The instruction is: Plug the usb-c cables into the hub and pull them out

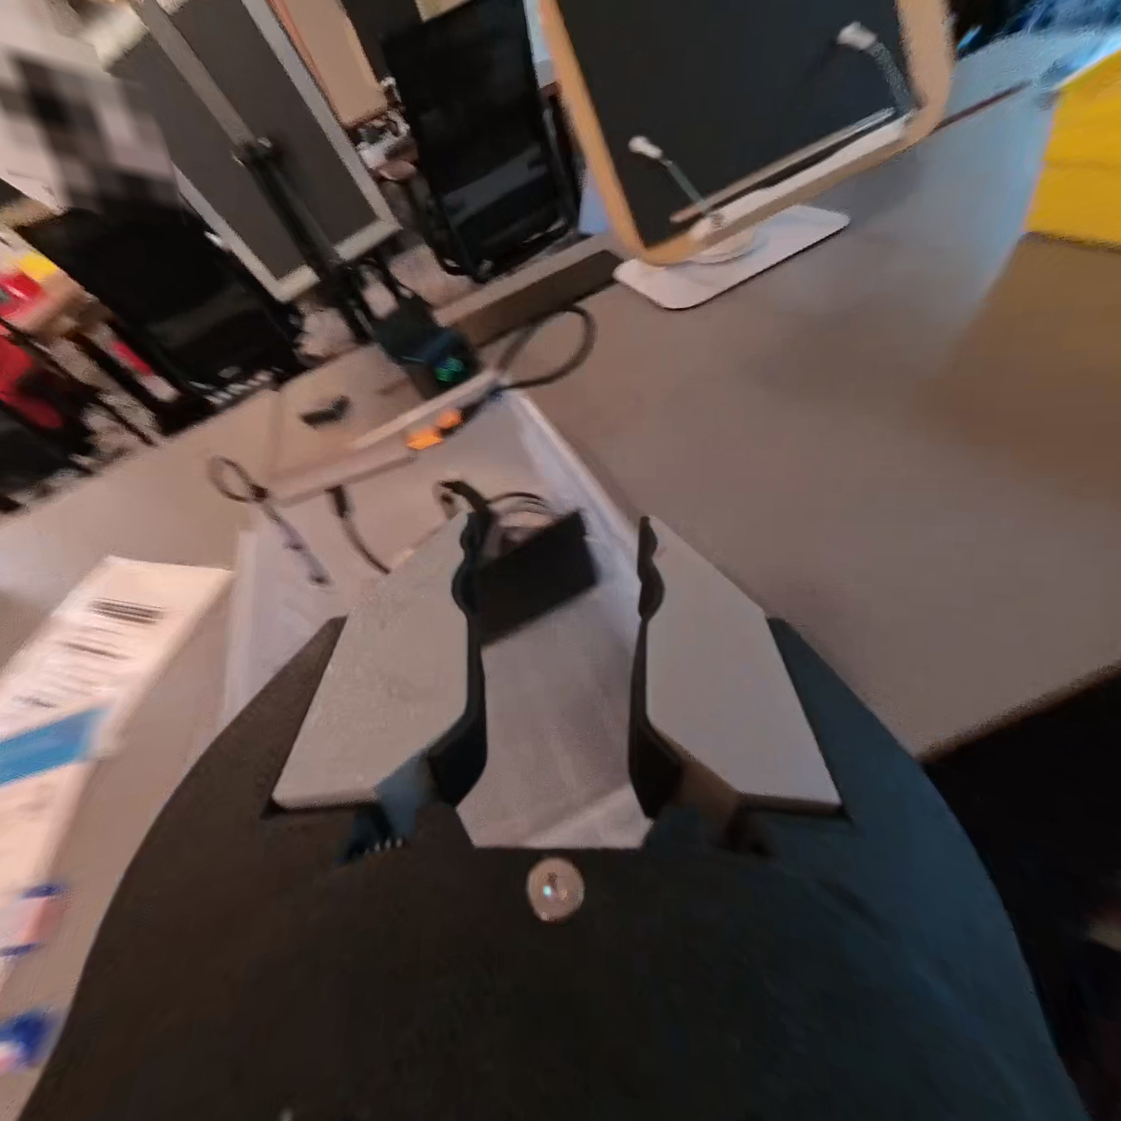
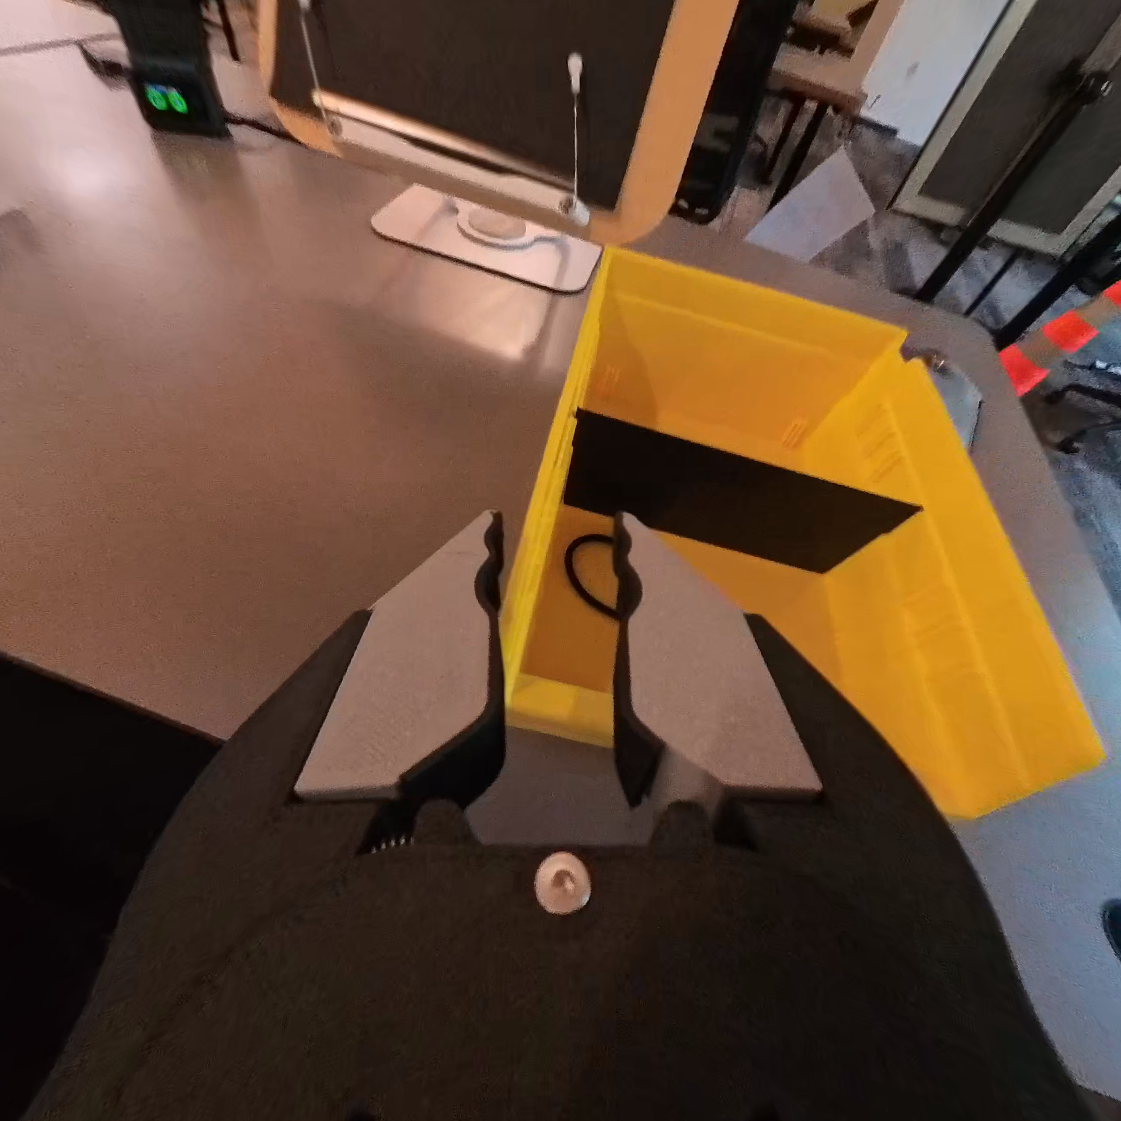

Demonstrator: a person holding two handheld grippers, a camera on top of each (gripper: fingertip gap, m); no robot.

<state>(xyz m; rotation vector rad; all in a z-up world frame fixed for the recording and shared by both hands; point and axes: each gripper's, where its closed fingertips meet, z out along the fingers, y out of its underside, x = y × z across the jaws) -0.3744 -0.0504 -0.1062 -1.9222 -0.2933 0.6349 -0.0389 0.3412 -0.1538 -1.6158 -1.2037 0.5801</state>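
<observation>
- Left gripper (image 1: 555, 546): jaws apart with nothing between them, pointing down into a white tray (image 1: 564, 449) on the grey table (image 1: 849, 455).
- Hub (image 1: 540, 570): a dark, flat block lying in the white tray, directly ahead of the left gripper and just beyond its fingertips. Its long axis appears to run across the line of the fingers — motion blur leaves its ports unreadable.
- Black cable (image 1: 479, 500): curls over the far-left corner of the hub, close to the left fingertip; whether it is plugged in cannot be told.
- Right gripper (image 2: 558, 558): jaws also apart and empty, held over the near end of a yellow bin (image 2: 910, 576).
- Cable loop (image 2: 585, 576): a thin black loop on the bin floor in the near compartment, on the gripper's side of a black divider (image 2: 728, 491). It lies ahead of and below the fingertips, partly hidden by the right finger; its connector is not visible.
- Governing relation: hub ahead of the left gripper, loose cable ahead of the right — each is the nearer one for its object. Probably the right would lift the cable while the left steadies the hub.
- Background: a wood-framed stand (image 2: 485, 242) at the table's far side.
</observation>
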